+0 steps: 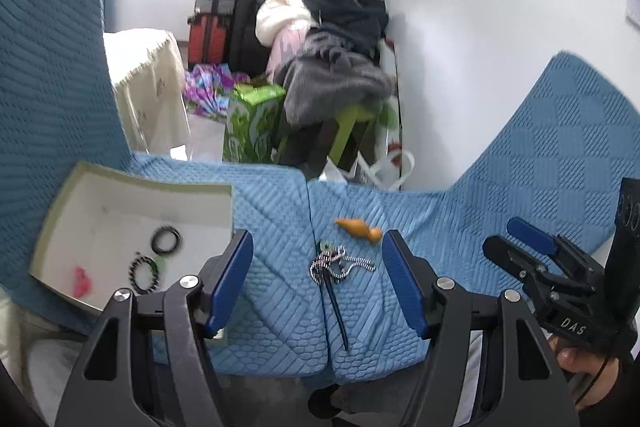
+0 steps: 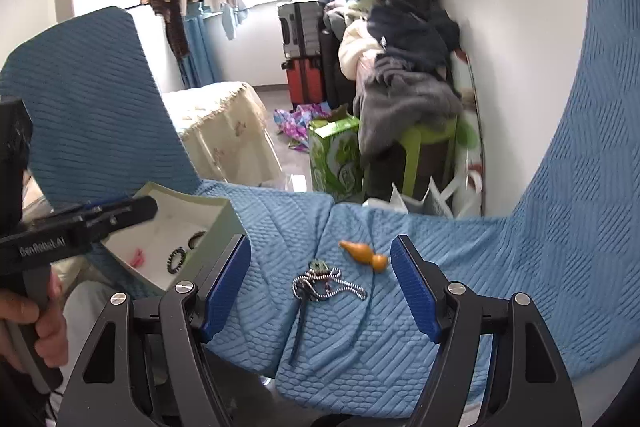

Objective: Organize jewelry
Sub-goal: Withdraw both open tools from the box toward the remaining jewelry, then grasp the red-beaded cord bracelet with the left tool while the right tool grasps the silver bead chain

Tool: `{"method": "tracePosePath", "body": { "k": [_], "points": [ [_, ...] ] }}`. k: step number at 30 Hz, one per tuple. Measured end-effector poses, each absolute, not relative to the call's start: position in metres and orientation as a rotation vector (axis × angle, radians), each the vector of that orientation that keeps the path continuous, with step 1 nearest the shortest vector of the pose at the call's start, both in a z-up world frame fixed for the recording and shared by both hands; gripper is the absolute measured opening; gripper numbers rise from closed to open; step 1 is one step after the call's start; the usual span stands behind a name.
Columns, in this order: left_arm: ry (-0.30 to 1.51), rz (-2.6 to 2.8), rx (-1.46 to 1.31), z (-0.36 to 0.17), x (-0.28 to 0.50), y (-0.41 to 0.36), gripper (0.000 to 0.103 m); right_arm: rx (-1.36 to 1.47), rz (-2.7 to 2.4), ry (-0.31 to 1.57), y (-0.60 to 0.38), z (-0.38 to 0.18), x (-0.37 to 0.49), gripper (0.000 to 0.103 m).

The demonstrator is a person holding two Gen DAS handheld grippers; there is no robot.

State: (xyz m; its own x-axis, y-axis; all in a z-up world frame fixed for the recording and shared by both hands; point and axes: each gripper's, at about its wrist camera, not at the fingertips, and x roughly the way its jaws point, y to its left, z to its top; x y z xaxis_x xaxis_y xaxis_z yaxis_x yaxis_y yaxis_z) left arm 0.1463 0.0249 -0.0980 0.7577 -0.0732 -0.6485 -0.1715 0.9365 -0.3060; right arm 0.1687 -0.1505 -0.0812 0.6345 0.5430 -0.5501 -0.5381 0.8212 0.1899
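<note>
A black-and-white beaded cord (image 1: 340, 265) (image 2: 326, 285) with a small green charm and a dark tassel lies on the blue quilted cushion (image 1: 276, 227) (image 2: 400, 307). Just beyond it rests an orange gourd-shaped pendant (image 1: 358, 228) (image 2: 364, 253). At the left stands an open pale box (image 1: 132, 183) (image 2: 224, 227) holding dark bead bracelets (image 1: 166, 239) (image 2: 178, 259) and a pink piece (image 1: 83, 281) (image 2: 138, 257). My left gripper (image 1: 318, 281) (image 2: 120, 209) hovers open above the cord, nothing between its blue pads. My right gripper (image 2: 320, 287) (image 1: 520, 239) is open too, over the same cord.
Blue cushioned backrests (image 1: 52, 75) (image 2: 592, 147) rise at left and right. Beyond the cushion edge are a green stool (image 2: 424, 155) under piled clothes, a green carton (image 1: 252, 123), suitcases (image 1: 216, 7), a cloth-covered table (image 2: 224, 127) and a white wall.
</note>
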Motion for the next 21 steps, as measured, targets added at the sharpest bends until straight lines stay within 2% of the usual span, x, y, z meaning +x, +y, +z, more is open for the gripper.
{"method": "tracePosePath", "body": {
  "k": [5, 7, 8, 9, 11, 13, 17, 21],
  "points": [
    [0.769, 0.032, -0.411, -0.143, 0.162, 0.018, 0.066, -0.007, 0.625, 0.664, -0.15, -0.128, 0.185, 0.071],
    [0.799, 0.02, -0.427, -0.159, 0.168, 0.015, 0.056, -0.011, 0.632, 0.685, -0.147, -0.148, 0.192, 0.065],
    [0.816, 0.004, -0.43, -0.168, 0.172, 0.013, 0.052, -0.018, 0.633, 0.701, -0.145, -0.159, 0.197, 0.058],
    [0.831, -0.01, -0.435, -0.175, 0.175, 0.012, 0.044, -0.024, 0.628, 0.719, -0.143, -0.169, 0.201, 0.055],
    [0.867, -0.02, -0.435, -0.193, 0.183, 0.011, 0.041, -0.016, 0.648, 0.762, -0.142, -0.189, 0.211, 0.052],
    [0.891, -0.02, -0.449, -0.209, 0.189, 0.01, 0.035, 0.005, 0.677, 0.792, -0.141, -0.203, 0.22, 0.052],
    [0.918, -0.038, -0.499, -0.229, 0.2, 0.01, 0.031, -0.011, 0.711, 0.871, -0.132, -0.226, 0.238, 0.051],
    [0.951, -0.054, -0.526, -0.244, 0.212, 0.005, 0.027, -0.012, 0.693, 0.916, -0.129, -0.239, 0.252, 0.045]
  ]
}}
